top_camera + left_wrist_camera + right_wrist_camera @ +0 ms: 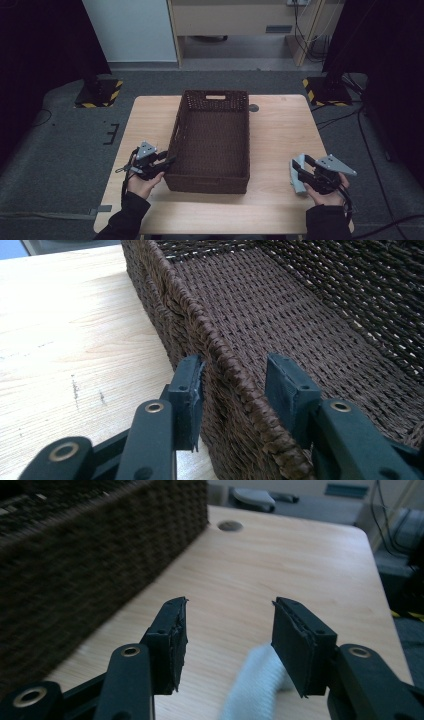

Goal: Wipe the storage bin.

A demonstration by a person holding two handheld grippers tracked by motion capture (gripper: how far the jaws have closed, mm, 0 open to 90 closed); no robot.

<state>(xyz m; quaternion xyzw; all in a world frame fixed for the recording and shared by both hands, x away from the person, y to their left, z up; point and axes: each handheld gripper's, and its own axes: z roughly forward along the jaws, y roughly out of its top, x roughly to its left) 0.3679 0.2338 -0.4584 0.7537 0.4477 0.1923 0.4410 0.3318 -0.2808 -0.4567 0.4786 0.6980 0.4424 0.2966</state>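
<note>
The left claw [235,385] stands spread astride the brown wicker basket's [212,137] near left rim, pads not pressing; the right claw [230,645] gapes above a pale blue, soft knitted cloth [255,685] lying on the smooth wooden worktop [280,135]. Centre the pads, then pinch the fuzzy fold firmly.

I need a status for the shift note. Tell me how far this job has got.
Done: little yet; the brown woven basket sits empty on the table. In hand: the left gripper straddles the basket's near-left rim with open jaws, not clamped. The right gripper stands open over a pale blue cloth lying right of the basket. Left: probably gripping the cloth and putting it in the basket.
</note>
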